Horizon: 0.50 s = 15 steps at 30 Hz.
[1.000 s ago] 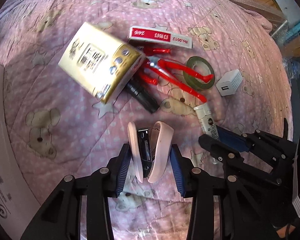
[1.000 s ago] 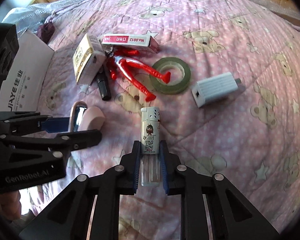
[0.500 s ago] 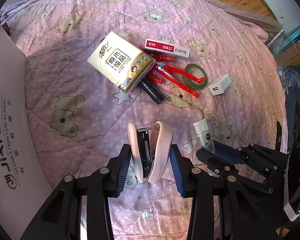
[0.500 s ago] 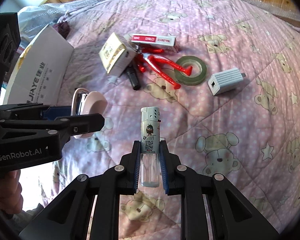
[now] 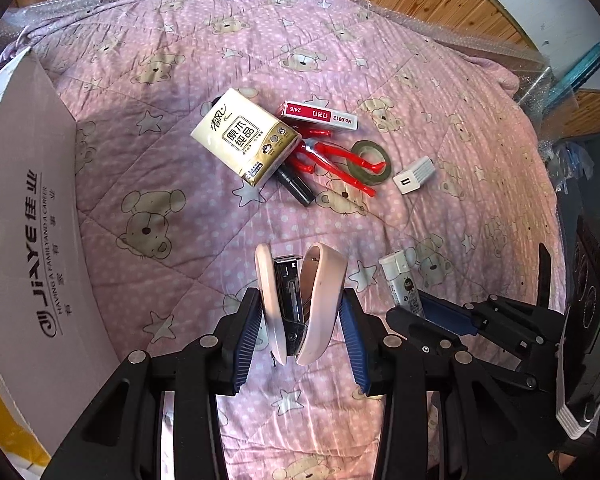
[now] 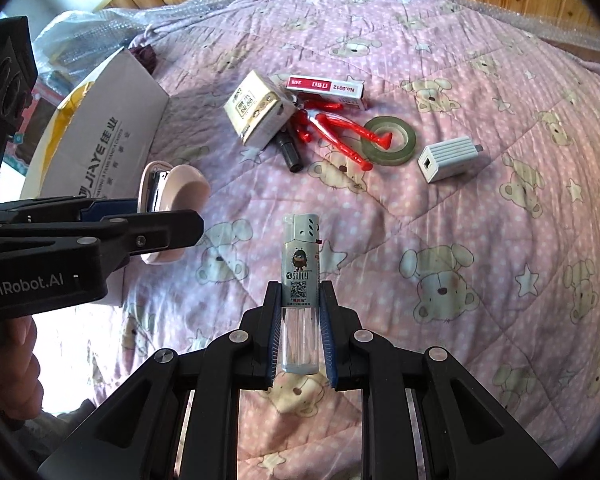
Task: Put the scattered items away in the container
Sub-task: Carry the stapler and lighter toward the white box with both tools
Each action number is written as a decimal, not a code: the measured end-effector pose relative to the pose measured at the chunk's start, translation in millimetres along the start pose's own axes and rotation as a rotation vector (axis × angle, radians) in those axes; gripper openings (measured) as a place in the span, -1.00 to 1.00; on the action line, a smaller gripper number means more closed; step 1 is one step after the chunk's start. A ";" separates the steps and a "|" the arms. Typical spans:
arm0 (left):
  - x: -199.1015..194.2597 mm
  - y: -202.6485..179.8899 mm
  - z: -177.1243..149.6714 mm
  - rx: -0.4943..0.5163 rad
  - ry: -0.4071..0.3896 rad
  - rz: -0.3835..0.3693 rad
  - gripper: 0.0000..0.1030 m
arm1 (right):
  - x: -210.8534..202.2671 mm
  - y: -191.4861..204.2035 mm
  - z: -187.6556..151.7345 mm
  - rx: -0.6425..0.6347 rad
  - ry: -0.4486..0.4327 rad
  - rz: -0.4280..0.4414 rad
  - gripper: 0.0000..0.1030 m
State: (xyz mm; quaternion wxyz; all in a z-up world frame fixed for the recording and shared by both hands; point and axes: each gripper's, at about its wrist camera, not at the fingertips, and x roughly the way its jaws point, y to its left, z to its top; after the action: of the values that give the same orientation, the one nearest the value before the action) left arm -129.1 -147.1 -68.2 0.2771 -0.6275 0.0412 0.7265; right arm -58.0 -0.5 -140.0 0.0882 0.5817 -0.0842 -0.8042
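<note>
At left edge of frame sits box (image 5: 32, 240), nearest left claw (image 5: 302, 320), which pinches pink stapler (image 5: 300, 300). Right claw (image 6: 300, 336) pinches lighter (image 6: 300, 276), long axis pointing away; box (image 6: 104, 136) upper left.

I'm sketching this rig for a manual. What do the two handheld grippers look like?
Both are matte black plastic frames with silver round fasteners at the joints. The left gripper and right gripper each have jaws lined with ribbed blue pads. White "GenRobot.AI" lettering marks the left one's side. No cables or sleeves are visible.
</note>
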 end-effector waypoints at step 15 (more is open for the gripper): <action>-34.3 -8.5 -14.9 0.044 -0.068 -0.009 -0.20 | -33.8 16.3 -9.0 -0.010 -0.055 0.025 -0.63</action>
State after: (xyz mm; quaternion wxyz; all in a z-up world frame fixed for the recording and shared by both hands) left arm -109.9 -158.1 -36.8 0.2953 -0.5963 0.0452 0.7451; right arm -38.3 -8.4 -107.8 0.0990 0.5577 -0.0899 -0.8192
